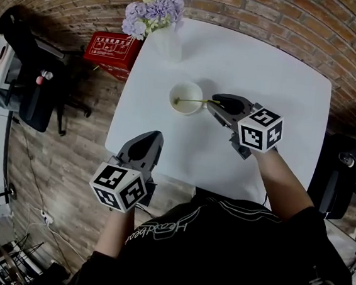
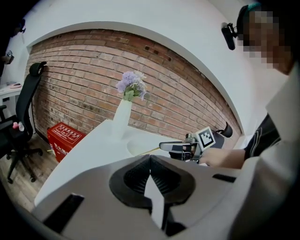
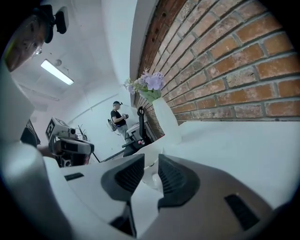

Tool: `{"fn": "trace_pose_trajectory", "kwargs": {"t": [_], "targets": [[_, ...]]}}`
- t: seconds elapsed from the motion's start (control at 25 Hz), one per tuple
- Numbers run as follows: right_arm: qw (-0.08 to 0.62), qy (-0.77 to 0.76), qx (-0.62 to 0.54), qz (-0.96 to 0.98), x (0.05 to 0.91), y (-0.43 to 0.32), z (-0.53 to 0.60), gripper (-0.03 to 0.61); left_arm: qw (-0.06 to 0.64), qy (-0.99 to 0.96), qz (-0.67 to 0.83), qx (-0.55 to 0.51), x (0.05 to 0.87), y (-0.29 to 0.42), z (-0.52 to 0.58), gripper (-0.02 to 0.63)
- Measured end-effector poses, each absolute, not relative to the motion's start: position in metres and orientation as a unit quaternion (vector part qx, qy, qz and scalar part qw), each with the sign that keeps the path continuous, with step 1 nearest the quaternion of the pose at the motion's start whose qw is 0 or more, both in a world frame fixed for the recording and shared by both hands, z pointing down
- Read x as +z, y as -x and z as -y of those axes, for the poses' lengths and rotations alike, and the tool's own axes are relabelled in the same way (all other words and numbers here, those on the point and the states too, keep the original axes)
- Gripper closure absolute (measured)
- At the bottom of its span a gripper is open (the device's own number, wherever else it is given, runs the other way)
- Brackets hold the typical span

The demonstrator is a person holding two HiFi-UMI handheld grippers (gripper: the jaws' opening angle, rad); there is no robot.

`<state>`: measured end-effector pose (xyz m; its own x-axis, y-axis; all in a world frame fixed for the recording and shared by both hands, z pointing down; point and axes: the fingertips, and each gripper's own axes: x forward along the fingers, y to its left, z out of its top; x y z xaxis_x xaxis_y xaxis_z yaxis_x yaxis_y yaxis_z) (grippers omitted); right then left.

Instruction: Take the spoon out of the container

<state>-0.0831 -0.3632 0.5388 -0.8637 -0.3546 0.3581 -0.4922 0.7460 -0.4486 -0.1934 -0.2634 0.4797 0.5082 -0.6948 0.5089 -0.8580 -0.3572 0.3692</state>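
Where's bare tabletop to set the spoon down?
Free: the wide right half of the table, between the right tool and the far-right edge; also the near-left strip between cup and left tool. Crowded: far-left corner by the vase, and around the cup.

The spoon's (image 1: pixel 198 101) bowl sits down inside the container (image 1: pixel 186 98) and is too small to make out. Its handle end runs to the tips of the right gripper (image 1: pixel 216 101), and from the head view contact cannot be told. In the right gripper view the jaws stand slightly apart over the container's pale rim, and the thin handle cannot be picked out between them.

The desk's (image 1: pixel 275 117) near edge is covered by the person's torso (image 1: pixel 230 252) and, toward the near-left corner, by the left gripper (image 1: pixel 154 136). Off the far-left corner, a red box (image 1: pixel 112 49) is partly hidden behind the desk.
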Motion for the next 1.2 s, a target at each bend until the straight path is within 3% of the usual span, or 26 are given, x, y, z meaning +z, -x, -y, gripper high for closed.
{"fn": "trace_pose_trajectory", "kwargs": {"t": [0.24,1.2], "targets": [[0.126,-0.233,0.269,0.926,0.543,0.09,0.366,0.551,0.306,-0.809,0.485,0.131,0.483,0.202,0.263,0.61],[0.099,-0.256,0.252,0.928,0.523,0.091,0.36,0.58,0.299,-0.811,0.488,0.121,0.477,0.21,0.246,0.611]]}}
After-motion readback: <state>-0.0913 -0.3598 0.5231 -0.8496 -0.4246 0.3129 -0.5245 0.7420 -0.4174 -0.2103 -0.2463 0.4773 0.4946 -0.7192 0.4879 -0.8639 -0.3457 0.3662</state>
